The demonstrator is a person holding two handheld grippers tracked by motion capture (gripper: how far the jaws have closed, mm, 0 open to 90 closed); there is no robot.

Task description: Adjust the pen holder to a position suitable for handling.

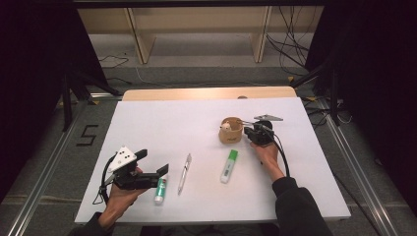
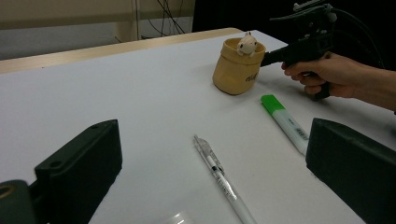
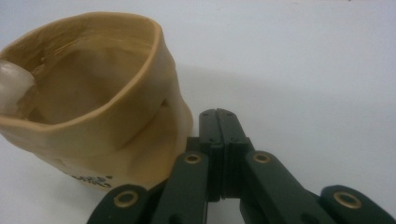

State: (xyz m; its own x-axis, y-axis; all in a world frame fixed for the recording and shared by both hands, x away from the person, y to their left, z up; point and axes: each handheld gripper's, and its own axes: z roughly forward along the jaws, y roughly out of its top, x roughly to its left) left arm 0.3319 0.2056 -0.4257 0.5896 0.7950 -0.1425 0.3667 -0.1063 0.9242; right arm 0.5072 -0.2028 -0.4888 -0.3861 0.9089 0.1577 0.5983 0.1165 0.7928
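Observation:
A soft tan pen pot (image 1: 230,130) stands right of the table's middle with a small white figure (image 2: 246,43) on its rim. My right gripper (image 1: 247,131) is shut with nothing between its jaws, its tip (image 3: 218,117) right against the pot's (image 3: 93,93) side. Near the front left, my left gripper (image 1: 153,162) is held open above the table, pointing toward the pot (image 2: 236,67). A clear pen (image 2: 222,179) lies on the table between its jaws (image 2: 215,140). A green-capped highlighter (image 1: 228,165) lies in front of the pot.
A white tube with a green band (image 1: 160,190) lies just under the left gripper. The white board (image 1: 162,123) covers the table; a wooden strip (image 1: 206,93) shows at its far edge. Cables and shelf legs stand on the floor beyond.

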